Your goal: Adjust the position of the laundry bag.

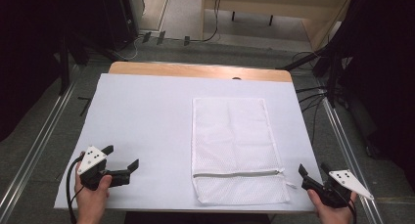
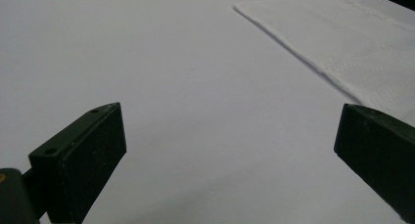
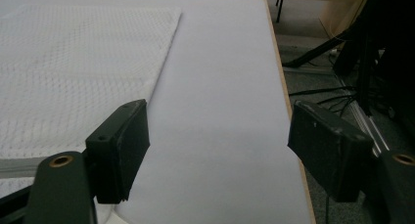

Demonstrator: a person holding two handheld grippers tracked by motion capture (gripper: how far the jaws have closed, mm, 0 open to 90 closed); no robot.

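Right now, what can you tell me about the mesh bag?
The mesh bag is white, rectangular, of fine netted fabric, and lies flat on the white sheet, right of centre, long side running away from the person. A closed zipper crosses it near the near end. Neither gripper touches it.

Even overhead light brightens the white table cover (image 1: 147, 116); surroundings at 9 and 3 o'clock fall nearly black. Shadows are faint, glare mild, all 3 pictures slightly soft.
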